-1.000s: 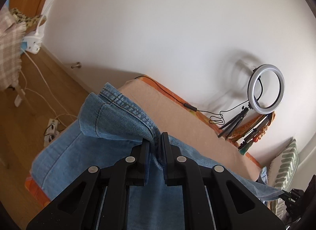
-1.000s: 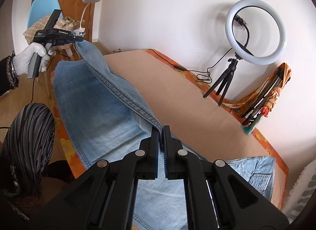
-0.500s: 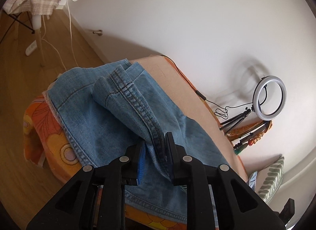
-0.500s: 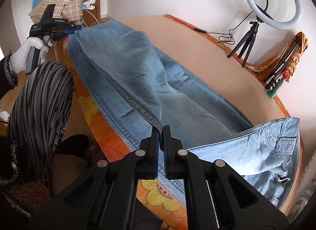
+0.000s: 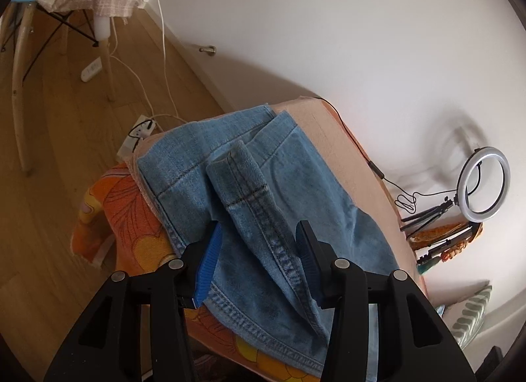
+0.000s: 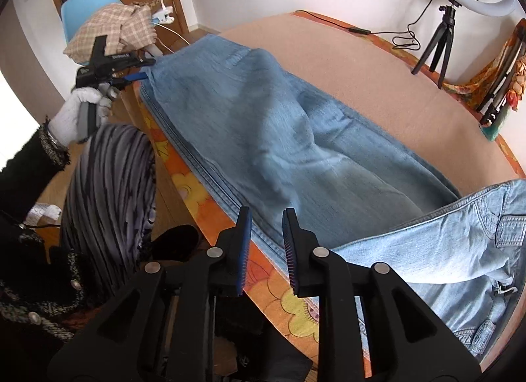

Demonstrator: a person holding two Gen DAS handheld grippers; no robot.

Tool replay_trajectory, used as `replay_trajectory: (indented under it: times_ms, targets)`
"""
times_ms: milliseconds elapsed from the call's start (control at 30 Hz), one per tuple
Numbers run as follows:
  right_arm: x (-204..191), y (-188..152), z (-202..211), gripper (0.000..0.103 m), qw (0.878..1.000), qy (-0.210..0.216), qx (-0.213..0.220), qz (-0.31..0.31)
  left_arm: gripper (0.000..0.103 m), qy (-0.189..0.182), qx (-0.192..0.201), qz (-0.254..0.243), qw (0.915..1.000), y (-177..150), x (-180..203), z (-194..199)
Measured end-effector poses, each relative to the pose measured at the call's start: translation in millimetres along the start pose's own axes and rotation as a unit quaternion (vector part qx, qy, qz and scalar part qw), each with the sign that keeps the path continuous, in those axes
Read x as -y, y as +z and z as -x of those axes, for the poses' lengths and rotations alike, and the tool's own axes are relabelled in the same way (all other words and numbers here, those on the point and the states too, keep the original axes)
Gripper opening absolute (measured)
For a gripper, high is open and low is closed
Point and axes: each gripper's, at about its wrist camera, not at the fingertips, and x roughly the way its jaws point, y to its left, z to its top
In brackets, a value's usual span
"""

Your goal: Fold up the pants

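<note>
The pants (image 6: 263,139) lie lengthwise along the near edge of the tabletop (image 6: 361,63), one leg laid over the other, the waist end at the right. The left gripper (image 5: 259,250) has just been opening; its fingers (image 5: 208,257) stand apart, with a raised ridge of the hem seam between them but not pressed. The right gripper (image 6: 267,247) has also just been opening, with nothing between its fingers.

Denim is heavy, limp and rough: it drapes, holds a crease and does not slip easily. Take hold at thick stitched edges, the hem or side seam, where both layers can be pinched together.
</note>
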Motion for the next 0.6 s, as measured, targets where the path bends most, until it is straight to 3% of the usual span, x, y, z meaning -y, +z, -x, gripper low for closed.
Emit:
replay_trajectory:
  times_ms: [100,300,467,600]
  targets:
    - [-5,29,10,0.043,1.0,0.007,0.025,0.015,0.039,-0.007,0.003,0.019,0.9998,0,-16,-3]
    - [-5,102,-5,0.046,0.997,0.028,0.064,0.032,0.015,-0.011,0.012,0.001,0.9999,1,-29,-2]
    - [-25,165,-51,0.055,0.994,0.068,0.064,0.057,0.013,-0.024,0.012,0.001,0.9997,8,-41,-1]
    - [-40,204,-96,0.056,0.992,0.086,0.057,0.074,0.013,-0.029,0.009,-0.019,0.9993,7,-39,-1]
